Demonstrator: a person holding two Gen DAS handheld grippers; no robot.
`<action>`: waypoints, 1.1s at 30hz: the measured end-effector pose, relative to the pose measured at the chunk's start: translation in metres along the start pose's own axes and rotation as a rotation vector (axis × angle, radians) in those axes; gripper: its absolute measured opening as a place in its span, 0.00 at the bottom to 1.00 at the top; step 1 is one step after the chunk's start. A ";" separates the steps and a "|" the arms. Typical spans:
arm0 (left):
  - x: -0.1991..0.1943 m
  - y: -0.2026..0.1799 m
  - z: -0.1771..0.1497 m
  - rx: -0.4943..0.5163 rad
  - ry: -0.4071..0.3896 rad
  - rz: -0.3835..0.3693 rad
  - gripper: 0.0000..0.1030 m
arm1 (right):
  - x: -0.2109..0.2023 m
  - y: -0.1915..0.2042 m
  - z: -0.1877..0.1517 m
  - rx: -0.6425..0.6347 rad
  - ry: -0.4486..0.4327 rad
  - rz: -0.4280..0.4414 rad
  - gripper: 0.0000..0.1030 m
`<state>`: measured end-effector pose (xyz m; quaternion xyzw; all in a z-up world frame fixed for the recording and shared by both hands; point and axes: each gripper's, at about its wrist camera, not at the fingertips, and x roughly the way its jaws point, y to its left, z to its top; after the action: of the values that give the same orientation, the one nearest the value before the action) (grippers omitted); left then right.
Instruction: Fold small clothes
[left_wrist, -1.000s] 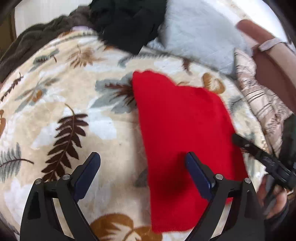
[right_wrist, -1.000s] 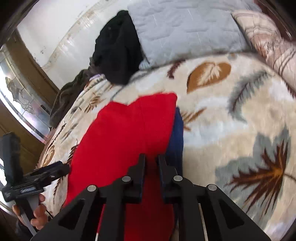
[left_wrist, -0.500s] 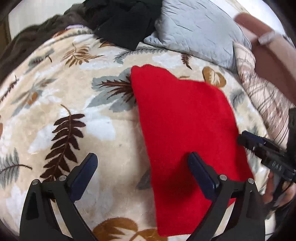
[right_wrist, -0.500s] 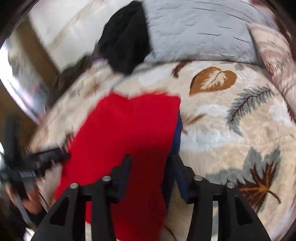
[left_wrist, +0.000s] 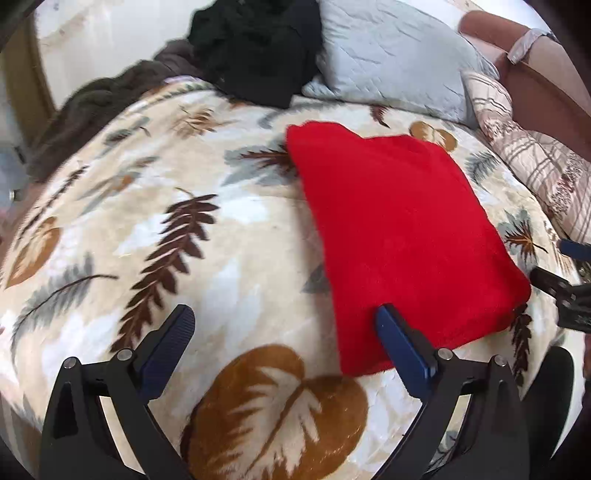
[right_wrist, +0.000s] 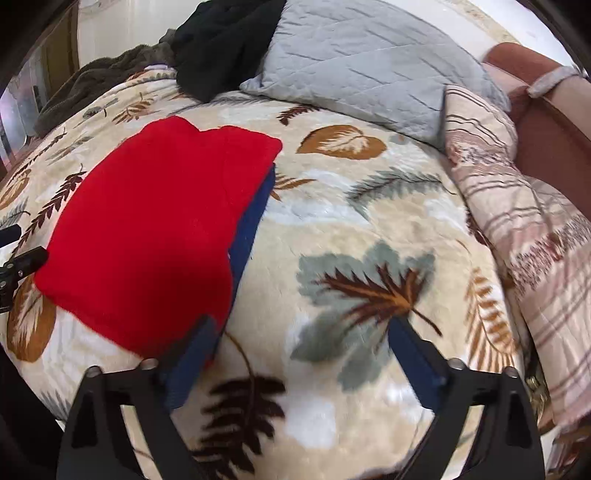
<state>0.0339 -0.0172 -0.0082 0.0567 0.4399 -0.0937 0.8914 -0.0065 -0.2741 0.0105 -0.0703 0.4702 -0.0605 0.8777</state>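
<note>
Our left hand-held gripper (left_wrist: 282, 326) hangs over the bed (left_wrist: 229, 236) with its jaws spread wide and nothing between them but the leaf-print blanket (left_wrist: 122, 206). Its left blue pad (left_wrist: 168, 352) is over bare blanket; its right pad (left_wrist: 404, 349) overlaps the near edge of the red garment (left_wrist: 399, 229) in the view, though we cannot tell whether it touches the cloth. The garment lies folded and flat ahead and to the right of this gripper. Far ahead sit a black heap of clothing (left_wrist: 258, 48) and a grey quilted pillow (left_wrist: 391, 59), and a brown throw (left_wrist: 99, 107) trails off to the far left.

Our right hand-held gripper (right_wrist: 301, 341) has just been opening; its jaws now stand far apart and hold nothing. The red garment (right_wrist: 155, 229) lies ahead and to its left, with a dark blue layer (right_wrist: 251, 229) peeking out along the garment's right edge. The gripper's left pad (right_wrist: 192, 358) is just at the garment's near corner, the right pad (right_wrist: 413, 354) over bare blanket (right_wrist: 369, 229). To the right of this gripper a plaid quilt (right_wrist: 528, 229) lies bunched along the bed's edge, and the grey pillow (right_wrist: 362, 59) sits far ahead.
</note>
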 end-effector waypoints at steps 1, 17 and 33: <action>-0.003 -0.001 -0.002 -0.001 -0.008 0.009 0.96 | -0.004 -0.001 -0.005 0.004 -0.002 -0.005 0.97; -0.037 -0.040 -0.029 0.145 0.001 0.014 0.96 | -0.025 -0.008 -0.025 0.068 -0.034 -0.015 0.98; -0.036 -0.057 -0.036 0.157 0.062 -0.053 0.96 | -0.021 -0.015 -0.028 0.119 -0.017 0.005 0.98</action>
<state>-0.0276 -0.0617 -0.0027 0.1174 0.4598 -0.1497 0.8674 -0.0426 -0.2873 0.0153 -0.0172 0.4585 -0.0855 0.8844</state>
